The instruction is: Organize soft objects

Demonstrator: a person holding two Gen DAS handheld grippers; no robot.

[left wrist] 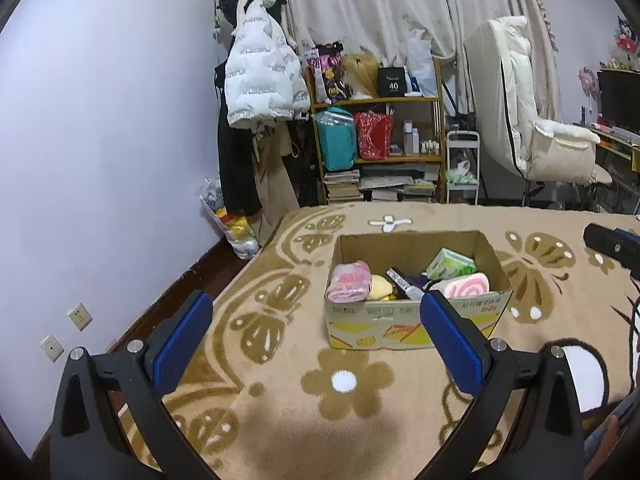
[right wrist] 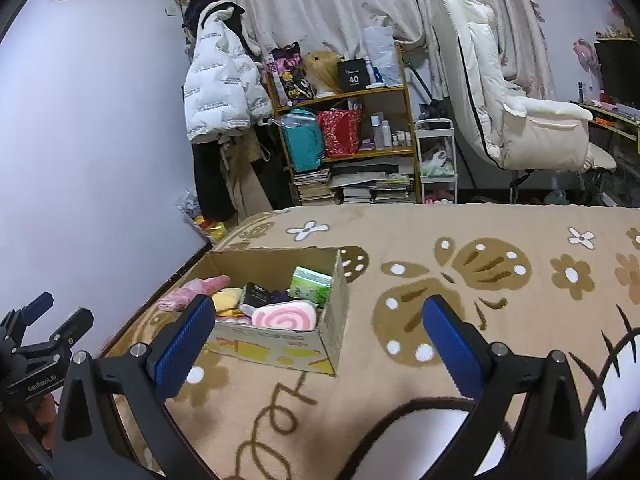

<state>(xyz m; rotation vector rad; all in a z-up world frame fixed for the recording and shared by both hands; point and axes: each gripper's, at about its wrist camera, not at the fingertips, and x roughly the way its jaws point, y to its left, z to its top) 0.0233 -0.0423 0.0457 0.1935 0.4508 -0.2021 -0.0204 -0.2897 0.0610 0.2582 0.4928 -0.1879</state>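
Note:
A cardboard box (left wrist: 416, 326) stands on the beige flowered blanket (left wrist: 280, 400). In it lie a pink folded cloth (left wrist: 349, 282), a yellow soft item (left wrist: 381, 286), a pink-and-white swirl cushion (left wrist: 466, 286), a green tissue pack (left wrist: 451, 264) and a dark flat object (left wrist: 404, 283). My left gripper (left wrist: 316, 336) is open and empty, just in front of the box. In the right wrist view the box (right wrist: 328, 344) sits ahead and left, with the swirl cushion (right wrist: 286, 317) and tissue pack (right wrist: 311, 284) inside. My right gripper (right wrist: 316, 340) is open and empty above the blanket (right wrist: 500, 288).
The blanket's left edge (left wrist: 256, 264) drops to a dark floor by the wall. Beyond its far edge stand a cluttered wooden shelf (left wrist: 380, 136), a hanging white jacket (left wrist: 260, 76), a small white cart (left wrist: 462, 168) and a white padded chair (left wrist: 532, 128).

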